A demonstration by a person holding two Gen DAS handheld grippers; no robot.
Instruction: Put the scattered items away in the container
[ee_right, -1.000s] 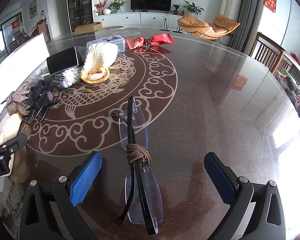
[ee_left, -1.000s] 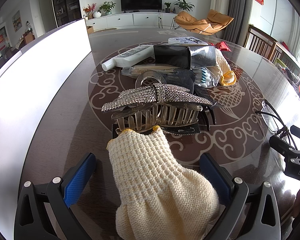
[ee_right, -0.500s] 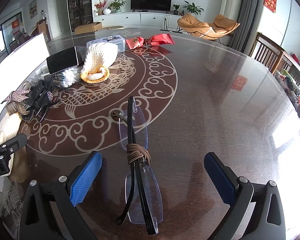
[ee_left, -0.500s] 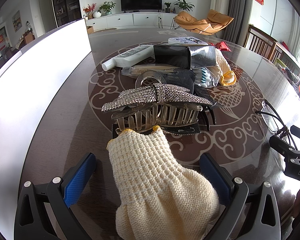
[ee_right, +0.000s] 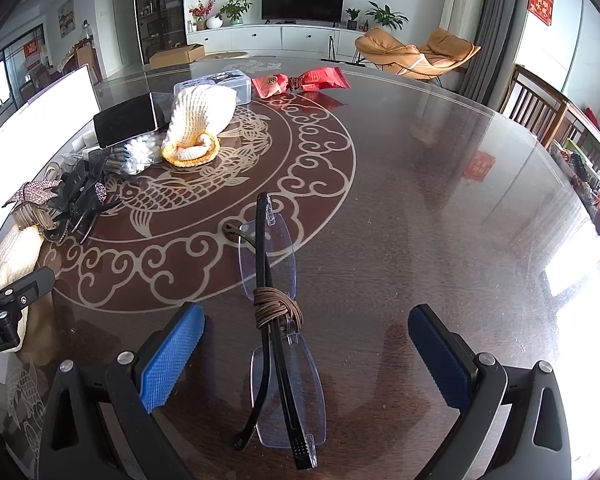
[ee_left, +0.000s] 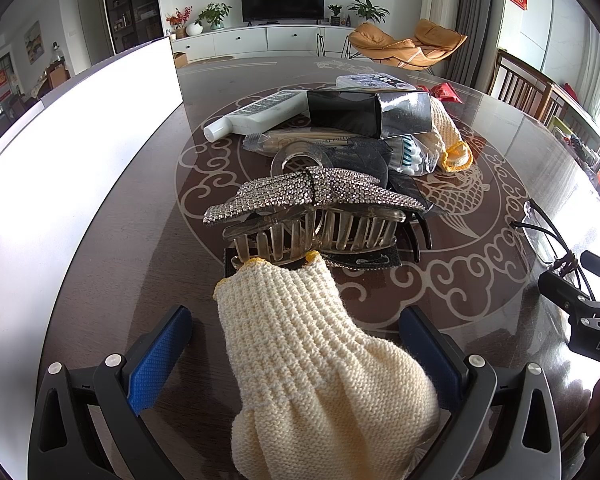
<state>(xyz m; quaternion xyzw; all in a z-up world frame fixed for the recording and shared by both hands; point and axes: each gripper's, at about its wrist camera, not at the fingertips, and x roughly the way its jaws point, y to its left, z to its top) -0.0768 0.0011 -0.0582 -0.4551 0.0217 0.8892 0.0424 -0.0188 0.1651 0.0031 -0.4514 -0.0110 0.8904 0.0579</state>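
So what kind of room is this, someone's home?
Most likely a home's living and dining room: a TV on a white cabinet, an orange lounge chair, and a big patterned dining table strewn with household bits.

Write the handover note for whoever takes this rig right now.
Left tool: open, straddling the cream knitted pouch, not gripping.
Right tool: open, straddling the folded glasses, which lie on the table.
White container: at the table's left edge.
Done: nothing visibly packed.
Left: pouch, glasses, rhinestone hair claw, black box, white tube, second pouch, red packets.
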